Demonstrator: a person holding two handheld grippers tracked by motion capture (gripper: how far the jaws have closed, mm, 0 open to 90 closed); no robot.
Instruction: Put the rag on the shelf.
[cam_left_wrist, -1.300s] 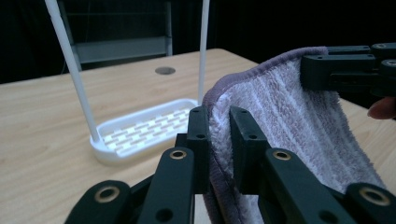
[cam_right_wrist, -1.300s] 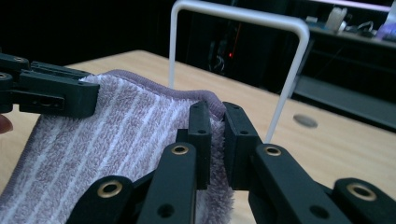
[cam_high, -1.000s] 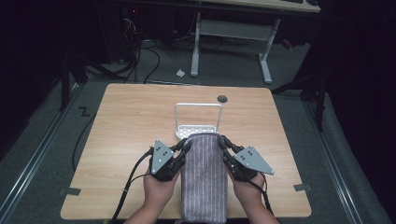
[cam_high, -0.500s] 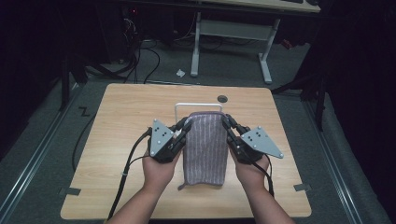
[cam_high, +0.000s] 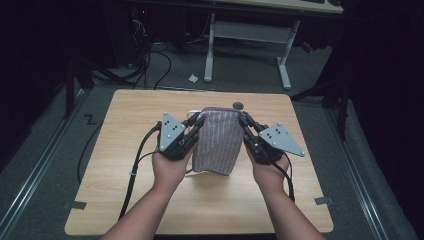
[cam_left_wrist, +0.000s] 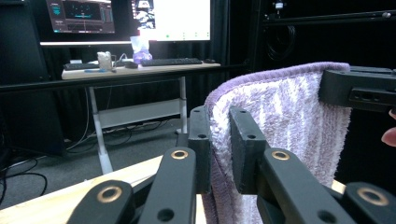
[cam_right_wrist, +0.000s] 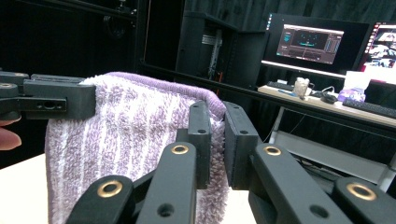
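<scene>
A purple and white striped towel (cam_high: 220, 140) hangs folded above the wooden table (cam_high: 135, 115), held up by its two top corners. My left gripper (cam_high: 199, 120) is shut on the towel's top left corner, and my right gripper (cam_high: 243, 120) is shut on the top right corner. In the left gripper view the jaws (cam_left_wrist: 219, 144) pinch the towel's (cam_left_wrist: 289, 116) edge, with the right gripper (cam_left_wrist: 359, 88) at the far corner. The right gripper view shows its jaws (cam_right_wrist: 217, 140) clamped on the towel (cam_right_wrist: 126, 126) and the left gripper (cam_right_wrist: 51, 100) opposite.
A white wire rack (cam_high: 191, 114) stands on the table behind the towel, mostly hidden by it. A small dark round disc (cam_high: 238, 105) lies near the table's far edge. Beyond the table stand a white-legged desk (cam_high: 210, 45) and floor cables (cam_high: 150, 55).
Both hands have lifted the towel off the table and carried it away from the person. It now hangs in front of the white rack and hides most of it.
</scene>
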